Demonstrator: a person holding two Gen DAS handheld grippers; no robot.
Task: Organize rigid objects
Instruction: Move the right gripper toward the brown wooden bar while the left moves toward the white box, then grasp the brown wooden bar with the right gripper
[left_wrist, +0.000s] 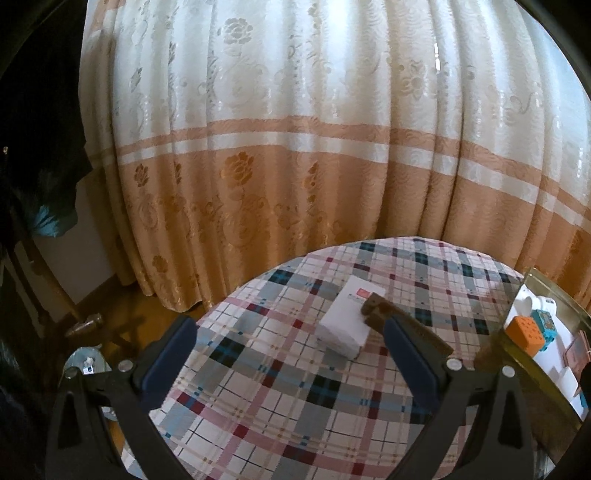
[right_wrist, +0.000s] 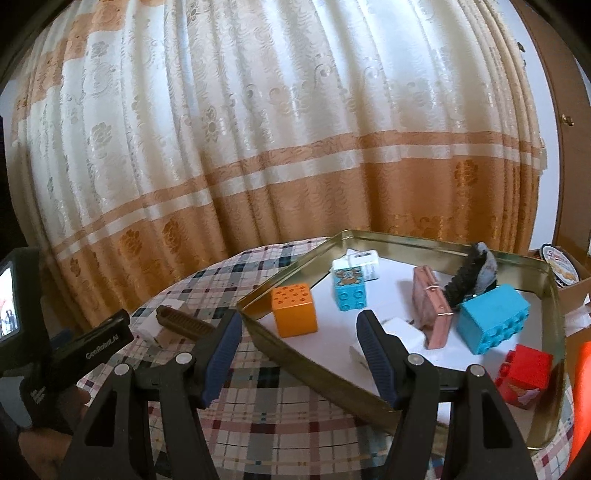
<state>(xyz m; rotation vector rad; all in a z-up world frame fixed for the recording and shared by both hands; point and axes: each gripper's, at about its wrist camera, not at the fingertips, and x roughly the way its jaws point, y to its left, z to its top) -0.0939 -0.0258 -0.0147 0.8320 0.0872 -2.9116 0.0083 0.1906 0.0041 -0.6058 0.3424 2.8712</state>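
Blue-padded fingers (right_wrist: 376, 354) of both grippers stand apart, grasping nothing (right pair straddles the tin tray's (right_wrist: 317, 365) near rim).

We see both wrist cams angled down over plaid table (left_wrist: 280, 398), facing curtain (left_wrist: 295, 147). Left sits left of tin tray (right_wrist: 369, 391); right above it. Shared: white box (left_wrist: 347, 325), brown comb (right_wrist: 184, 323).

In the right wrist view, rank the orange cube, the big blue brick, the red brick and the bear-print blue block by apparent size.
1. Big blue brick
2. Orange cube
3. Red brick, partly cut off and nearer the camera, so unsure against the cube
4. Bear-print blue block, farther back
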